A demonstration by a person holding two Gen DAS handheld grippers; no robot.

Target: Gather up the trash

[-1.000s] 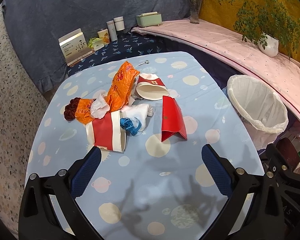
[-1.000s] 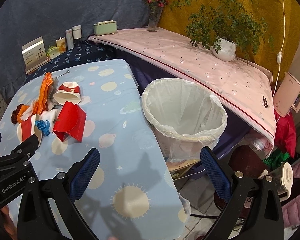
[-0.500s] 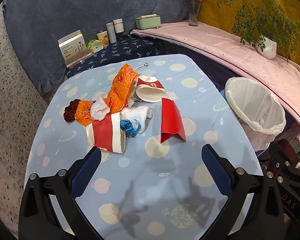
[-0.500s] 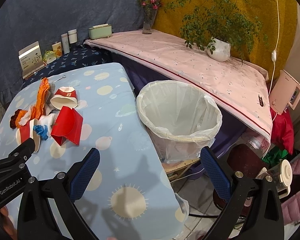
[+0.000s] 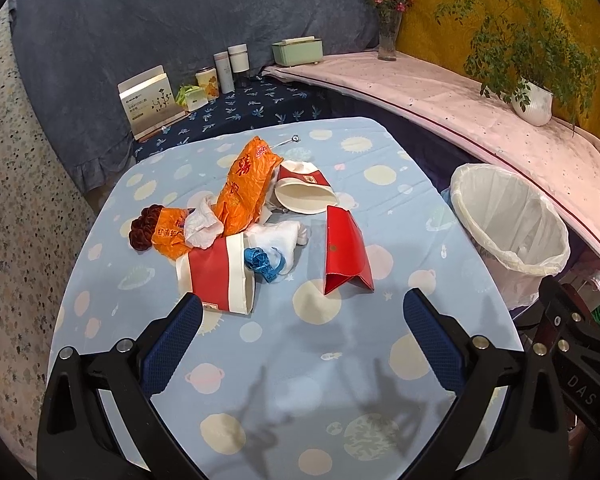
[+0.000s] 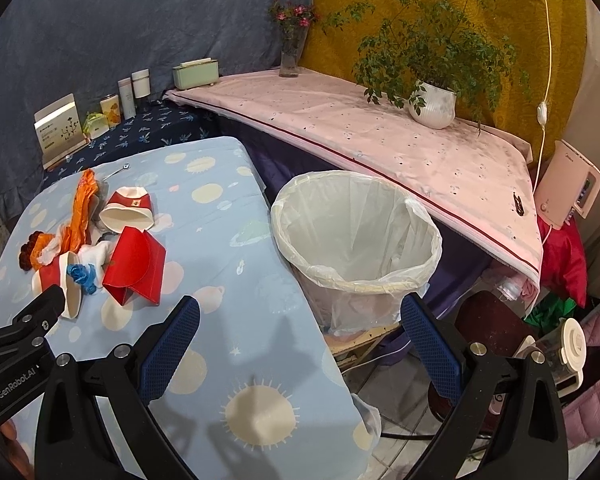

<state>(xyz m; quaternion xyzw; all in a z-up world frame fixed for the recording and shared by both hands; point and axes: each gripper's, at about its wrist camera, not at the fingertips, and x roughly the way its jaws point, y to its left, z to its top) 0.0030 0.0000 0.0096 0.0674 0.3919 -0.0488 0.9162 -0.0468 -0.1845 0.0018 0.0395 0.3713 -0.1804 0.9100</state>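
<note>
Table (image 5: 340, 380) w/ pale-blue planet-print cloth fills most of the left wrist view; its right edge runs beside the waste bin (image 6: 356, 240), which stands on the floor betw. table and the pink-covered shelf (image 6: 380, 148). Bin is lined w/ a white plastic bag, mouth open, upright; nothing can be made out inside.

Trash lies in one loose cluster near table centre, well apart from bin. Orange snack wrapper (image 5: 244, 184), longest item, lies diagonally, far end toward the back edge. Folded red carton (image 5: 346, 252) stands tent-like at the cluster's right side, apart from the rest. Red-and-white paper cup (image 5: 216, 276) lies on its side nearest the left gripper; a second red-and-white cup (image 5: 304, 196) lies on its side behind, mouth toward camera. White crumpled tissue (image 5: 280, 236) sits betw. the two cups, touching the near one. Small orange wrapper (image 5: 168, 236) and a dark-brown round lump (image 5: 142, 228) touch at the cluster's left end. Blue curled ribbon (image 5: 262, 260) rests just beside the near cup's mouth.

Left gripper (image 5: 300, 320): jaws wide apart, nothing betw. them, above the table short of the near cup. Right gripper (image 6: 300, 324): jaws wide apart, holding nothing, above the table's right edge, bin just ahead.
</note>
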